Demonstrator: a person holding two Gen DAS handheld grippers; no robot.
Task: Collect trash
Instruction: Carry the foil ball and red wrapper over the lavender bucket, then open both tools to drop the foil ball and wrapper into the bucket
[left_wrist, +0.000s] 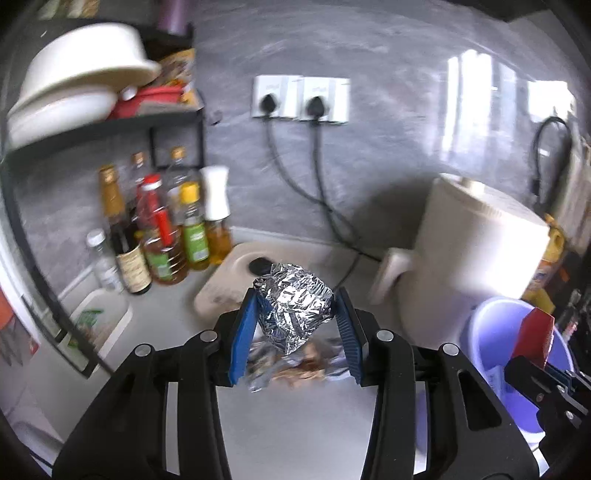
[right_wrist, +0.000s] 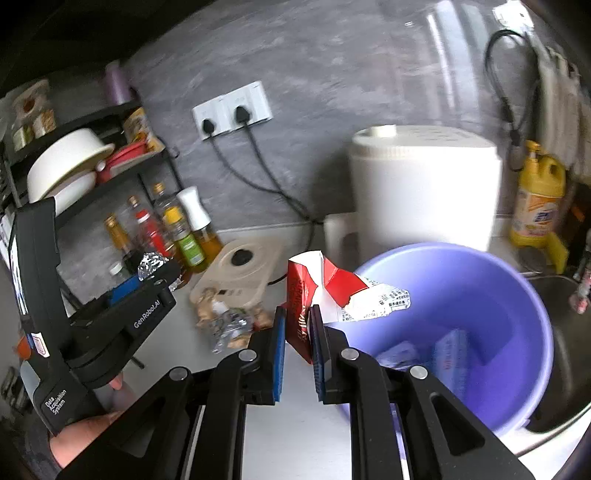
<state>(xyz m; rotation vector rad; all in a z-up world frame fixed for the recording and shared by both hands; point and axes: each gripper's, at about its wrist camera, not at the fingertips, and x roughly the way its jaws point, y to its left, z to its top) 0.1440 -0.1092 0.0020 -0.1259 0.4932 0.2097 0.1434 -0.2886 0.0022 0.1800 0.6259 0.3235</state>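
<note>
Crinkled foil wad, torn red carton

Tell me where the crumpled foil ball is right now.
The foil ball sits clamped in the left gripper, held above the scattered wrappers beside the beige kitchen scale.

- Bottles stand clustered beside the grey wall, under a black shelf.
- Cream bowls sit stacked on that shelf.
- Two plugs fill the wall sockets.
- A white appliance stands near a beige scale.
- A yellow detergent jug stands near the sink.
</note>
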